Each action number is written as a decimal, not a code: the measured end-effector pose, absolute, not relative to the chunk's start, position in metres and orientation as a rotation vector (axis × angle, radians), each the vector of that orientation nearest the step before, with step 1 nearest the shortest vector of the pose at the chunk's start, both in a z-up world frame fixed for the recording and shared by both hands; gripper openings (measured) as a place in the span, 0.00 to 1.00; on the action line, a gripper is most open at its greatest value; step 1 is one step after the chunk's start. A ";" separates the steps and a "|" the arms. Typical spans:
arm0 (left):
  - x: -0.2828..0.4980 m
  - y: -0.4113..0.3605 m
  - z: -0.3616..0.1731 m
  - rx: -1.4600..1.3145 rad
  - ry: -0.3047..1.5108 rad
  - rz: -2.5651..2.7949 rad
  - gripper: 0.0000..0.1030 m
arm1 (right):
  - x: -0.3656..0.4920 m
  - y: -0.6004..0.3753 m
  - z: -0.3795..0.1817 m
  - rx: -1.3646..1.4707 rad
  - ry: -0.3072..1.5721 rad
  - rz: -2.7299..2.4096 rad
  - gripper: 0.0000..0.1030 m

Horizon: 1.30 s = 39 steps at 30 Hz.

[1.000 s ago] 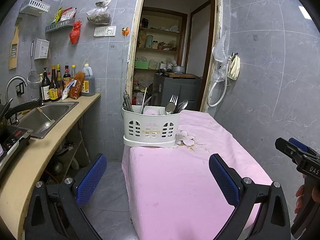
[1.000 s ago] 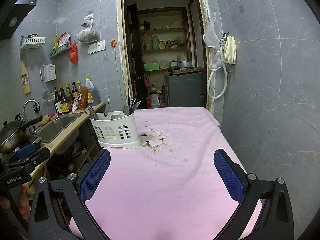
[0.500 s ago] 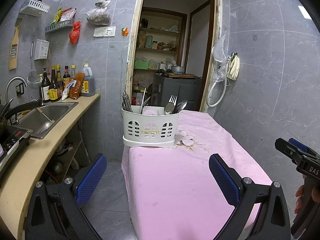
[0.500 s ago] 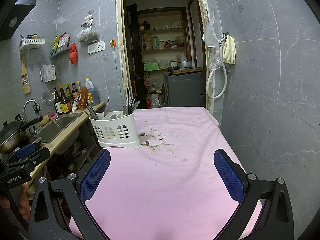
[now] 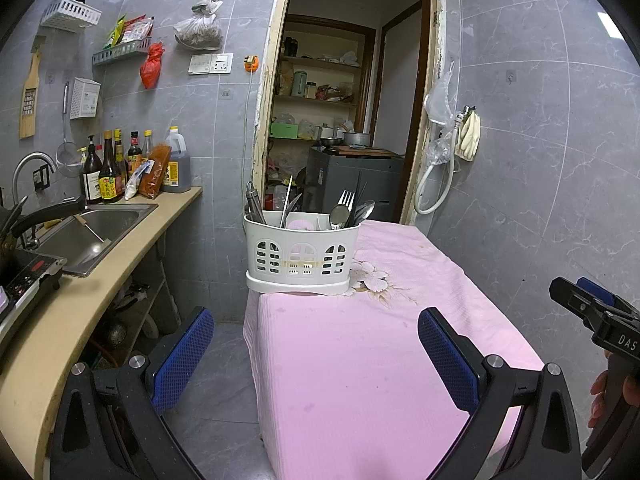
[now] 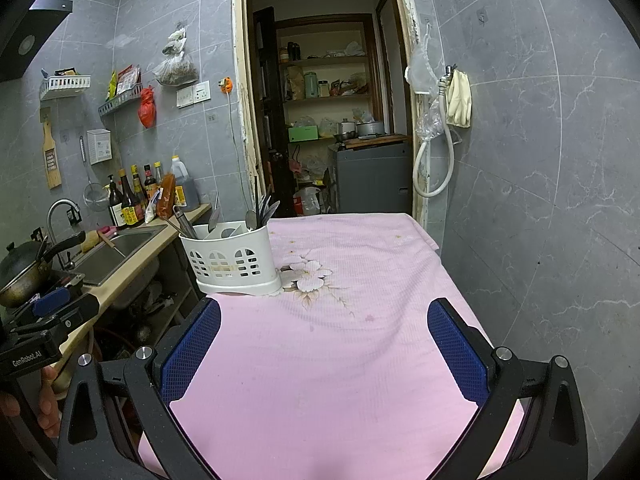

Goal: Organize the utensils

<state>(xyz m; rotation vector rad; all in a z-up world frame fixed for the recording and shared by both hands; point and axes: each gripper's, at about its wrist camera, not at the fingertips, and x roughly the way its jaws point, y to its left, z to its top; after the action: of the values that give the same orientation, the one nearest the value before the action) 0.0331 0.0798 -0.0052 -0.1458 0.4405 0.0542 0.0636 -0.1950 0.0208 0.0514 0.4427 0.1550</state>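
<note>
White utensil caddy (image 5: 302, 254) stands upright at far left corner of table (image 5: 360, 360), pink cloth beneath; fork (image 5: 346, 200), spoons (image 5: 340, 216), tongs (image 5: 254, 204) inside. Left claw (image 5: 316, 354) spread apart, empty, near edge. Right claw (image 6: 324, 348) spread apart, empty, over cloth. Sink (image 5: 88, 232) left.

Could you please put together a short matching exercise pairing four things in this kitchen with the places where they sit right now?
Things:
1. white caddy
2. fork
3. sauce bottles
4. rubber gloves

Places:
A. hanging on the wall right of the doorway
B. at the back of the counter, behind the sink
C. at the left edge of the pink-covered table
D. standing tines up in the caddy

Pairs: 1-C, 2-D, 3-B, 4-A
</note>
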 end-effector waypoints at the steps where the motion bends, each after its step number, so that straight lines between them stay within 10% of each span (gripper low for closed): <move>1: 0.034 0.080 -0.005 -0.146 0.441 0.054 1.00 | 0.064 -0.196 0.021 0.052 0.442 0.156 0.99; 39: 0.036 0.083 -0.011 -0.175 0.467 0.107 1.00 | 0.062 -0.198 0.012 0.051 0.451 0.153 0.99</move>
<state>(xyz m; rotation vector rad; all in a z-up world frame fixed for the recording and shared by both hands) 0.0361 0.0834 -0.0114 -0.1748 0.4673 0.1071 0.0624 -0.1976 0.0116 0.0508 0.4509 0.1526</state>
